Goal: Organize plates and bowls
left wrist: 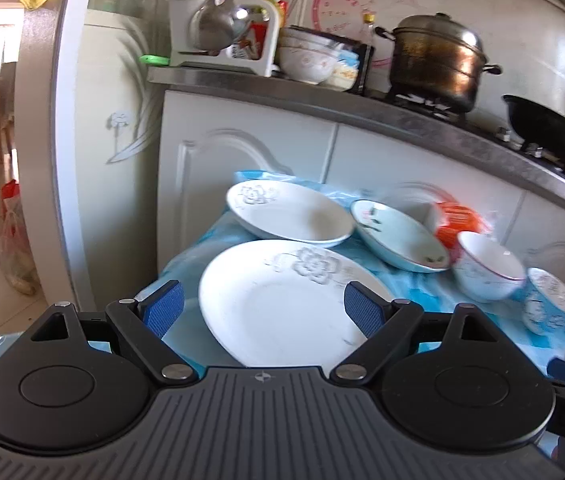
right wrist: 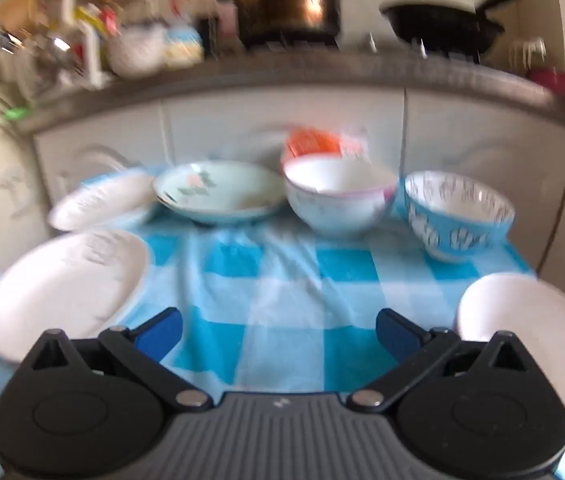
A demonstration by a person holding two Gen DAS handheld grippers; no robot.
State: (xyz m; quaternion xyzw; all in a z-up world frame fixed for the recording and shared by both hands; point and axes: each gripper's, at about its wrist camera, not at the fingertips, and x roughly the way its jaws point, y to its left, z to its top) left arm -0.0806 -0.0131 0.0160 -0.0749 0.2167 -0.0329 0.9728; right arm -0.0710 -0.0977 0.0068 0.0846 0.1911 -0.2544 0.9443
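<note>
Okay — both tongs spread, empty. Left gripper [left wrist: 263,310] hovers over the big flower plate [left wrist: 282,304] on the checked cloth [right wrist: 282,280]; I'd pinch its rim next — right gripper [right wrist: 279,334] idle.

Home kitchen: dented steel stockpot [left wrist: 436,60] sitting on a gas burner, black wok [left wrist: 542,128] beside it, white utensil rack [left wrist: 222,32] with ladles, white panelled cabinet doors [left wrist: 250,160] showing under grey worktop [left wrist: 322,96].

No legible text; pink wall sticker [left wrist: 348,4] characters too blurred to read.
</note>
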